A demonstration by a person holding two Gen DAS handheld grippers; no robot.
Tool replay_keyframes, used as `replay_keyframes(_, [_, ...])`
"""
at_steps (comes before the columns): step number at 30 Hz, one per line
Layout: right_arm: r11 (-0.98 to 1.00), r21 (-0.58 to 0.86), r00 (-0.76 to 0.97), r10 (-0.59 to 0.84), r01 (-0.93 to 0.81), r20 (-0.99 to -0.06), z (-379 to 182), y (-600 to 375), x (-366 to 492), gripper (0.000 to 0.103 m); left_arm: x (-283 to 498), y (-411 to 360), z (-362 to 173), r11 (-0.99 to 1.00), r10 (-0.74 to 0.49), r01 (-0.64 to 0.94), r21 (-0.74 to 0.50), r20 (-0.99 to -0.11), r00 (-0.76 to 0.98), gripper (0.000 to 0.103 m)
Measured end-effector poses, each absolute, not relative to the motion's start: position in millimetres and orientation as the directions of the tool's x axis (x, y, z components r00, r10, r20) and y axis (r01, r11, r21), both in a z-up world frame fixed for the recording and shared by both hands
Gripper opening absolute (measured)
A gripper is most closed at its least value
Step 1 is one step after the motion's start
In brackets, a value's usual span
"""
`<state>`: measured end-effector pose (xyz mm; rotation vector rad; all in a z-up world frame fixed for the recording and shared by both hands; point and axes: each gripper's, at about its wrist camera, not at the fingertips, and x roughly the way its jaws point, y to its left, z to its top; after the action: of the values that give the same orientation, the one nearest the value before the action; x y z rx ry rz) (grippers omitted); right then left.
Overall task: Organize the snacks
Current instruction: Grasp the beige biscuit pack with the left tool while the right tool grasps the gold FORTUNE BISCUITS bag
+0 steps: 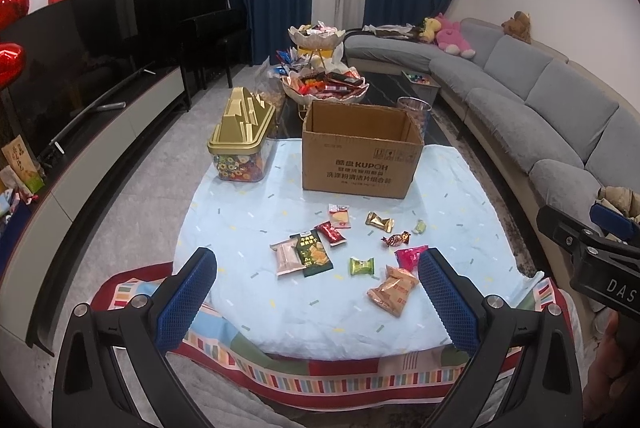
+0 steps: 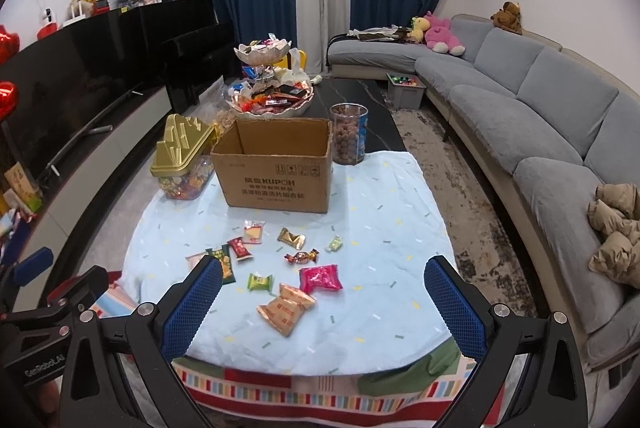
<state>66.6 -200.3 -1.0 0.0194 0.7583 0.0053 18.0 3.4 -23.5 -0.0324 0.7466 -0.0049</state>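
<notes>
Hovering wide open and empty, both sets of jaws risk scattering the crinkly orange packet (image 2: 286, 308) at six o'clock from the cardboard box (image 2: 276, 168).

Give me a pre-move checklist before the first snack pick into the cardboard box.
1. Left gripper open, nothing between its fingers: ok.
2. Right gripper open, nothing held: ok.
3. Cardboard box upright, top open: ok.
4. Box interior free of contents: cannot tell, floor hidden.
5. Orange snack pack nearest the right gripper, lying apart from the pink pack: ok.
6. Green packet clear for a single grasp: not ok, it overlaps the beige packet.
</notes>
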Motion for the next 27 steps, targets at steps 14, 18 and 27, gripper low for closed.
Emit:
replay_keyframes(14, [1.0,0.004,0.698,0.013,-0.014,-0.716,-22,-191,92,0.102,41,11,-50,0.999,0.033,-0.041,0.005,-0.698,0.716,0.102])
replay_keyframes(18, [1.0,0.014,0.676,0.021,-0.017,-0.737,-33,-183,104,0.102,51,19,-59,0.998,0.043,-0.06,0.001,-0.708,0.705,0.102])
replay_keyframes(27, [1.0,0.003,0.605,0.012,-0.016,-0.796,-65,-161,128,0.102,86,38,-89,0.995,0.041,-0.096,-0.027,-0.765,0.643,0.102])
